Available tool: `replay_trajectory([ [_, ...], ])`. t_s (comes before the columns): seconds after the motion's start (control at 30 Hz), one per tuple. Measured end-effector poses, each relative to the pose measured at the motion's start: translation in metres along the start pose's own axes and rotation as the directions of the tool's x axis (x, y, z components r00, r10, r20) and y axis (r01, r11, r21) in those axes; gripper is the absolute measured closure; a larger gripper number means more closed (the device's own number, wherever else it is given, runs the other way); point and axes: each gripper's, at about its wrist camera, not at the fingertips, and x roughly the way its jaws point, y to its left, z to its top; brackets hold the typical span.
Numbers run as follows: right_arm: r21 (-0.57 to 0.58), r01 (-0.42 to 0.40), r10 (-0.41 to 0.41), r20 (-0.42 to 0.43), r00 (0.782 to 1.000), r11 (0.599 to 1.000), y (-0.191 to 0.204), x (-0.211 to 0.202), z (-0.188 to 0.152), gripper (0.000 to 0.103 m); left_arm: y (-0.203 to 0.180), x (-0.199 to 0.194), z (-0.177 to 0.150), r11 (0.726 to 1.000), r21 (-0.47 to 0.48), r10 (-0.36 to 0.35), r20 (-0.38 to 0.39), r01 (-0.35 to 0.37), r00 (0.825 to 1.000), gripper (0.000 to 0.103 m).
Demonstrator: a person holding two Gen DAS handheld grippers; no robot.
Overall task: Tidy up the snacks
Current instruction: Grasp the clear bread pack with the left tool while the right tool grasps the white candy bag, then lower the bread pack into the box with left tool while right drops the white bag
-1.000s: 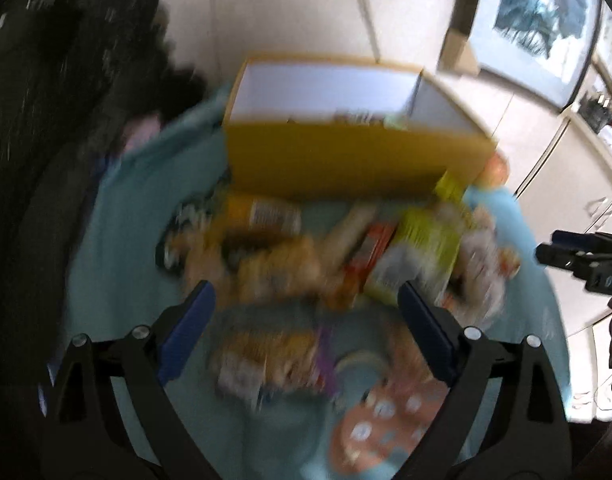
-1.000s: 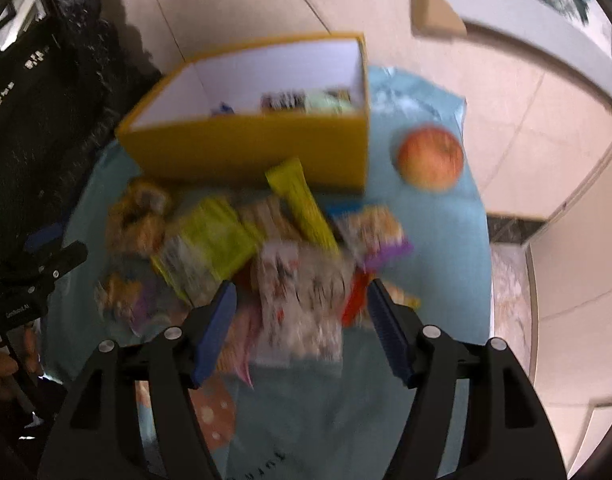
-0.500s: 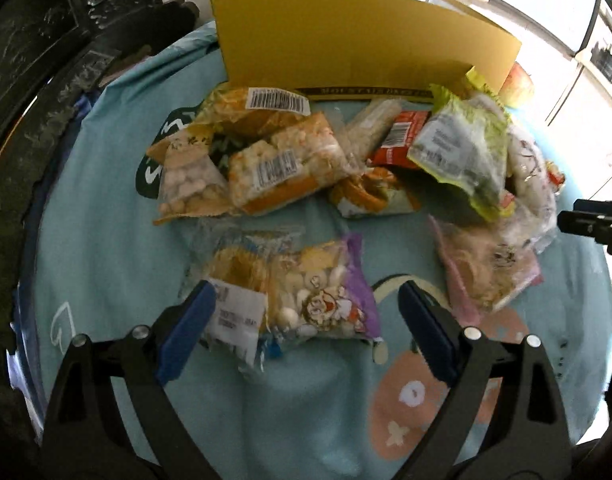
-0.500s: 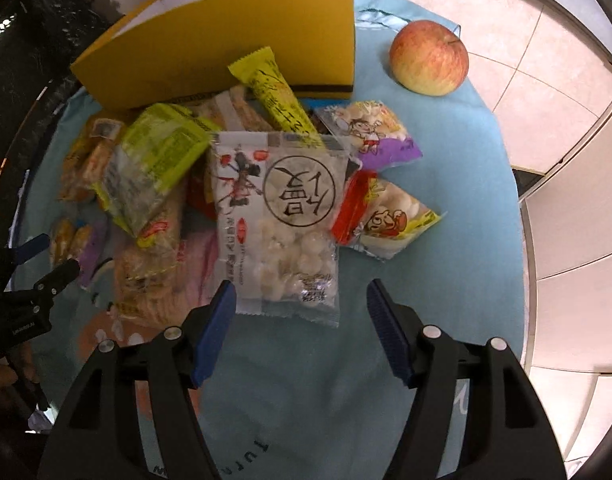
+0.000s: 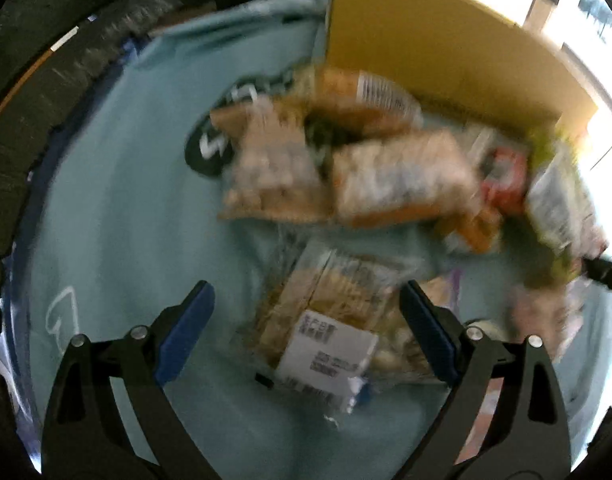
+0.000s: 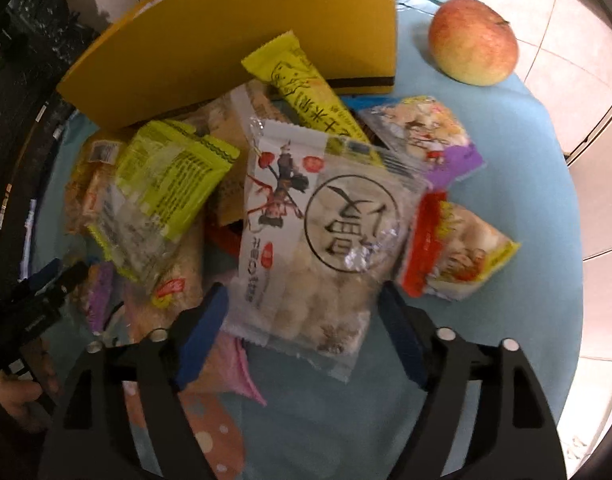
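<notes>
Both claws have been lowered toward the snack pile since the earlier frames, and the right claw (image 6: 304,332) has just been opened wider; its pads stand clear either side of the white rice-cracker bag (image 6: 317,236), nothing gripped. Left claw (image 5: 306,334) is seen spread wide, empty, over the clear packet with a white label (image 5: 325,332); that view is motion-blurred. Beyond, the remaining packets are heaped on the blue cloth (image 6: 525,320) over the tabletop, against the front wall of the yellow box (image 6: 242,36). An apple (image 6: 473,42) lies apart, right of the box. Bags are judged light, crinkly, slippery, the contents brittle; hold is best taken across the near sealed edge or mid-body, with gentle squeeze only.
</notes>
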Motion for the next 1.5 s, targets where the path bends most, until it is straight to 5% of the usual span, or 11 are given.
replay_trajectory([
  [0.07, -0.005, -0.009, 0.009, -0.007, 1.0, 1.0, 0.0, 0.002, 0.001, 0.035, 0.002, 0.002, 0.0, 0.999, -0.022, -0.031, 0.008, 0.031, 1.0, 0.01],
  [0.13, -0.047, -0.027, 0.027, -0.003, 1.0, 0.999, 0.004, -0.004, 0.002, 0.06, 0.0, -0.003, 0.003, 0.998, -0.005, -0.062, 0.021, 0.062, 0.998, 0.044],
  [0.23, -0.065, -0.068, 0.069, 0.003, 0.998, 0.996, 0.002, -0.016, -0.001, 0.07, -0.009, -0.014, 0.003, 0.993, 0.045, -0.107, 0.018, 0.106, 0.994, 0.049],
  [0.53, -0.058, -0.138, 0.143, 0.091, 0.986, 0.989, -0.003, -0.075, -0.024, 0.072, -0.027, -0.083, 0.004, 0.984, 0.119, -0.153, 0.146, 0.136, 0.977, 0.049],
  [0.87, -0.13, -0.142, 0.171, 0.247, 0.954, 0.981, 0.021, -0.152, -0.009, 0.072, -0.056, -0.143, 0.024, 0.971, 0.176, -0.202, 0.262, 0.159, 0.944, 0.048],
  [1.33, -0.228, -0.078, 0.173, 0.432, 0.885, 0.97, 0.031, -0.239, 0.052, 0.072, -0.084, -0.209, 0.111, 0.97, 0.19, -0.221, 0.418, 0.153, 0.881, 0.048],
  [1.5, -0.229, -0.06, 0.164, 0.468, 0.868, 0.972, 0.031, -0.25, 0.086, 0.072, -0.092, -0.212, 0.15, 0.97, 0.184, -0.226, 0.43, 0.16, 0.874, 0.048],
])
